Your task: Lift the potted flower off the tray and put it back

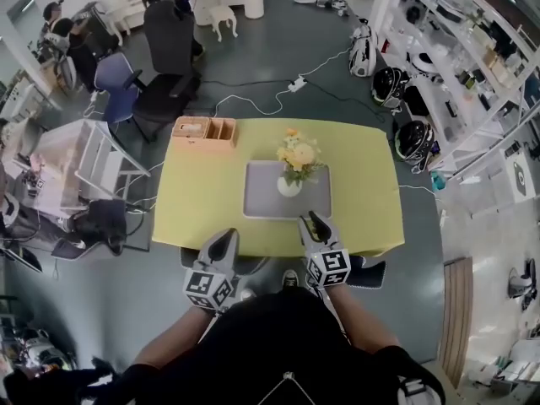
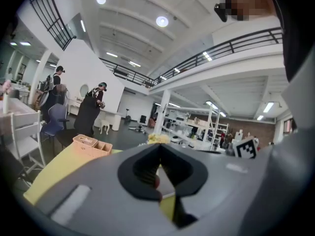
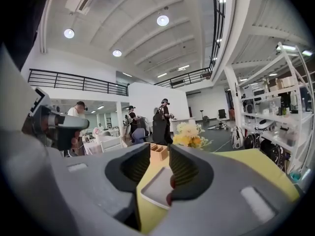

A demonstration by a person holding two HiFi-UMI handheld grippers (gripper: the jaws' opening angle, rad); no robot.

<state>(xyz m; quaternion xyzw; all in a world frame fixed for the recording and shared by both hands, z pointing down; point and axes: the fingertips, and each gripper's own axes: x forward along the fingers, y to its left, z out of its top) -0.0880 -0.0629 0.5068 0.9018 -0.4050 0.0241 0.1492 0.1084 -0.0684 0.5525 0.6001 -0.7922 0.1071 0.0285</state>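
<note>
The potted flower (image 1: 293,165) stands upright on the grey tray (image 1: 263,194) in the middle of the yellow counter (image 1: 202,192). Either no lift has begun or it is already back; I cannot tell which. The left tongs (image 1: 224,240) are together and the right tongs (image 1: 313,221) slightly apart, both empty at the near edge. The pot is small, round and white, with yellow and orange blooms.
</note>
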